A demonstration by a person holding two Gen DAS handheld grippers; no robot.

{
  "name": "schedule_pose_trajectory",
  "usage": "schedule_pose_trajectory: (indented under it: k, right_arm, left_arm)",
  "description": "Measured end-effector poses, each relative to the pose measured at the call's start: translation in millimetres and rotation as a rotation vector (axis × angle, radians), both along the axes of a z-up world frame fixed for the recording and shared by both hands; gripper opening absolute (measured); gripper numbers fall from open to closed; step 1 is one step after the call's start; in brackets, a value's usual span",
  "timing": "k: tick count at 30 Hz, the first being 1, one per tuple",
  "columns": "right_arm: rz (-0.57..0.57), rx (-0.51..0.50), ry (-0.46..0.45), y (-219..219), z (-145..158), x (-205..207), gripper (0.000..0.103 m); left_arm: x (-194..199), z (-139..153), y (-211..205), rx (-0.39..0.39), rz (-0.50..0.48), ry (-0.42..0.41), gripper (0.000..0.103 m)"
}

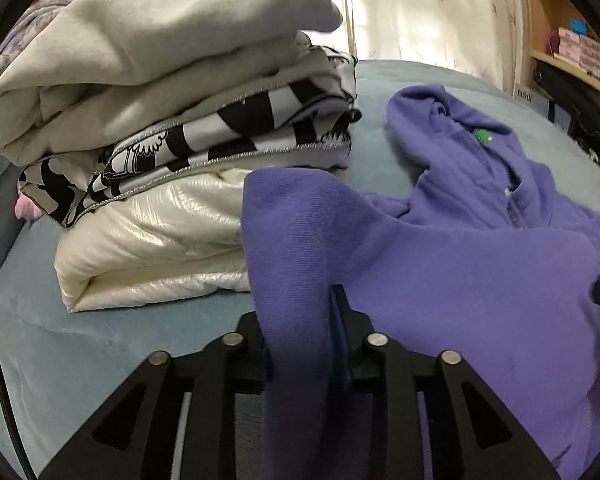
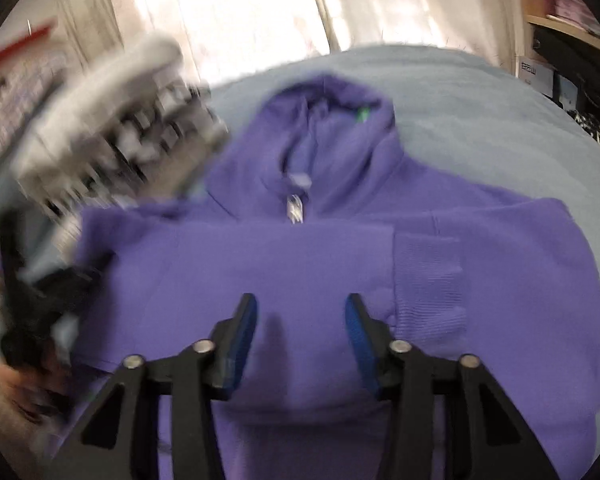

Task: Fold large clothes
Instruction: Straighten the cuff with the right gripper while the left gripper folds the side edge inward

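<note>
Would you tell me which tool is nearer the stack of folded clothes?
Left. The left tool, gripping the purple hoodie, sits beside the stack; the right tool hovers over the hoodie's middle.

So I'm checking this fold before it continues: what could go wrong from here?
The left tongs grip a purple hoodie sleeve right beside the folded stack; swinging it could knock the stack. The right tongs are open over the hoodie, holding nothing, so its body may drag and crease.

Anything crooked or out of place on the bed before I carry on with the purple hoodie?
The folded pile is untidy: the black-and-white garment sticks out askew past the grey one above. The purple hoodie lies flat; one fold runs through the left gripper.
</note>
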State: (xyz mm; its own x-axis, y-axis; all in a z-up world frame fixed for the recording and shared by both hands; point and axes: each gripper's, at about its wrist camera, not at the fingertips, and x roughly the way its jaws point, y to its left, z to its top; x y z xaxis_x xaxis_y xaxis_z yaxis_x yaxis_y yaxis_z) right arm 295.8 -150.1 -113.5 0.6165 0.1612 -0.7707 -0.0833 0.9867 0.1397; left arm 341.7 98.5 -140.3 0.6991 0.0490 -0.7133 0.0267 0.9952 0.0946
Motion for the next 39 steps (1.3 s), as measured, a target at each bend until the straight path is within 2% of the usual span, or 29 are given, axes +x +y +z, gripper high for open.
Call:
schedule_pose_trajectory:
  k: [1, 2, 3, 4, 5, 8, 10, 14, 16, 18, 19, 20, 21, 23, 25, 27, 29, 30, 31, 32, 33, 35, 36, 37, 38, 39]
  right_arm:
    - [-0.026, -0.059, 0.034, -4, -11, 7, 0.02]
    - [-0.032, -0.048, 0.039, -9, -15, 10, 0.015]
    - [-0.047, 0.024, 0.036, -23, -14, 10, 0.012]
    - [-0.067, 0.046, 0.044, -29, -12, 9, 0.004]
    - [-0.08, 0.057, 0.049, -34, -10, 8, 0.004]
    - [-0.076, 0.115, 0.05, -46, 3, -6, 0.008]
    - [-0.075, 0.113, 0.044, -48, 11, -14, 0.008]
    - [-0.023, 0.142, 0.021, -34, 23, -30, 0.008]
    - [0.015, 0.157, 0.019, -20, 26, -35, 0.008]
    - [0.066, 0.169, 0.02, 0, 27, -38, 0.008]
    - [0.086, 0.167, 0.022, 8, 27, -39, 0.009]
    - [0.11, 0.16, 0.028, 19, 25, -39, 0.011]
    - [0.12, 0.153, 0.031, 24, 22, -39, 0.014]
    - [0.142, 0.139, 0.057, 39, 10, -35, 0.025]
    - [0.145, 0.121, 0.08, 42, -2, -32, 0.026]
    - [0.148, 0.111, 0.071, 35, -7, -30, 0.022]
    - [0.103, 0.049, 0.049, 22, -4, -29, 0.022]
    - [0.021, -0.044, 0.024, 9, -2, -28, 0.024]
    - [-0.051, -0.092, 0.009, -11, -2, -27, 0.015]
    - [-0.043, -0.033, 0.015, -23, -3, -26, 0.005]
    - [-0.045, 0.081, 0.048, -45, -7, -24, 0.0]
    - [-0.052, 0.142, 0.058, -60, -4, -28, 0.0]
    - [-0.062, 0.122, 0.051, -61, -1, -30, 0.005]
    - [-0.122, 0.017, 0.039, -58, 4, -35, 0.014]
    - [-0.147, -0.044, 0.02, -55, 8, -39, 0.022]
    - [-0.141, -0.038, 0.016, -54, 8, -41, 0.025]
  left_arm:
    - [0, -3, 2, 0.003, -0.002, 0.008, 0.035]
    - [0, -3, 4, -0.002, 0.002, 0.016, 0.039]
    - [0, -3, 8, -0.008, 0.007, 0.023, 0.041]
    - [-2, 1, 11, -0.009, 0.009, 0.028, 0.044]
    - [-4, 5, 13, -0.007, 0.004, 0.03, 0.045]
    - [-14, 18, 14, 0.018, -0.01, 0.018, 0.045]
    - [-25, 31, 14, 0.022, -0.009, -0.005, 0.045]
    - [-49, 56, 8, -0.062, -0.019, -0.063, 0.045]
    - [-57, 60, -5, -0.118, -0.05, -0.059, 0.045]
    - [-57, 52, -24, -0.171, -0.083, -0.014, 0.045]
    - [-58, 48, -30, -0.18, -0.095, 0.004, 0.041]
    - [-57, 40, -41, -0.179, -0.108, 0.025, 0.034]
    - [-56, 31, -49, -0.168, -0.114, 0.049, 0.033]
    - [-51, 10, -62, -0.141, -0.097, 0.096, 0.031]
    - [-42, -16, -64, -0.109, -0.042, 0.154, 0.03]
    - [-40, -24, -59, -0.137, -0.028, 0.149, 0.03]
    - [-40, -22, -57, -0.154, -0.028, 0.148, 0.03]
    - [-41, -22, -56, -0.155, -0.033, 0.149, 0.03]
    - [-41, -21, -55, -0.164, -0.041, 0.15, 0.03]
    - [-41, -21, -53, -0.174, -0.045, 0.151, 0.03]
    - [-41, -21, -52, -0.183, -0.048, 0.153, 0.03]
    - [-41, -20, -49, -0.196, -0.05, 0.159, 0.03]
    - [-42, -20, -49, -0.194, -0.048, 0.162, 0.03]
    - [-45, -18, -47, -0.189, -0.044, 0.166, 0.031]
    - [-46, -17, -47, -0.187, -0.04, 0.17, 0.032]
    - [-47, -16, -46, -0.186, -0.036, 0.175, 0.033]
